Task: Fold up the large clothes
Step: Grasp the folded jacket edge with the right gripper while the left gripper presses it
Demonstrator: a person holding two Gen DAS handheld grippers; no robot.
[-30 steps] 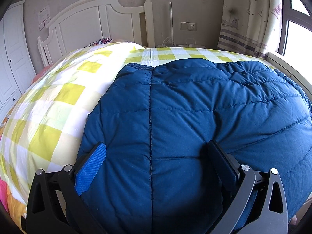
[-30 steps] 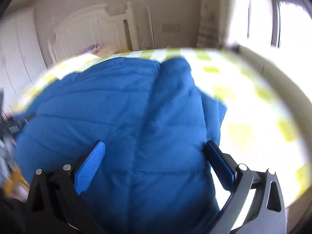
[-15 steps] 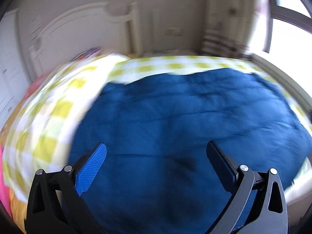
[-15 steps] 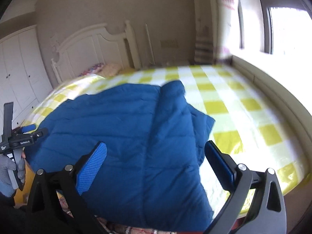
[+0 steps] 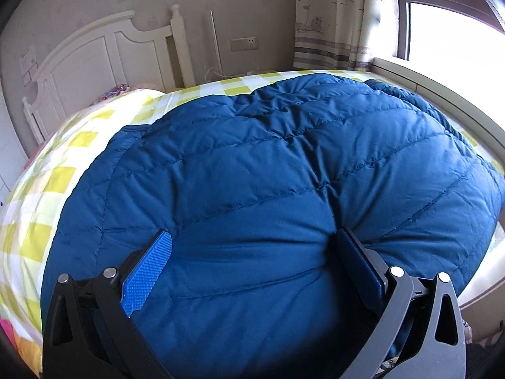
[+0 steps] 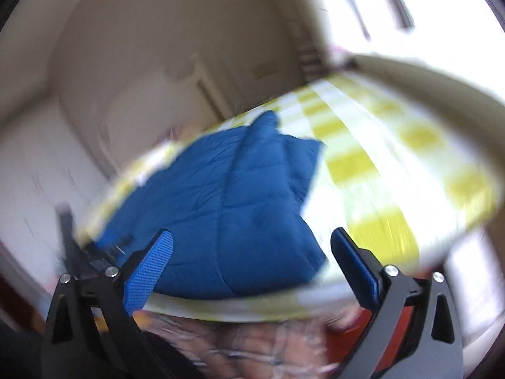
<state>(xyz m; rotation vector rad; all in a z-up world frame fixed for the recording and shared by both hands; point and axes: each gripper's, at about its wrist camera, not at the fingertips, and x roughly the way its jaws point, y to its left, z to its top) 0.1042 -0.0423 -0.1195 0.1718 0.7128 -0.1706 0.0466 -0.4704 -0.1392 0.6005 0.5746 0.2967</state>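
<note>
A large blue quilted down jacket (image 5: 277,173) lies spread on a bed with a yellow and white checked sheet (image 5: 63,170). My left gripper (image 5: 252,246) is open, low over the jacket's near edge, its fingers pressing into the padding with fabric bulging between them. In the blurred right wrist view the jacket (image 6: 227,208) lies further off on the bed. My right gripper (image 6: 252,246) is open and empty, held back from the bed's near edge. The left gripper shows there at the far left (image 6: 69,237).
A white headboard (image 5: 104,60) stands at the bed's far left end. A wall socket (image 5: 244,43), a curtain (image 5: 334,19) and a bright window (image 5: 448,31) lie behind. A white sill (image 5: 442,94) runs along the bed's right side.
My left gripper has swung right along the jacket and dropped back down onto it. My right gripper has pulled back and away from the jacket, off the bed's edge, and is moving fast.
</note>
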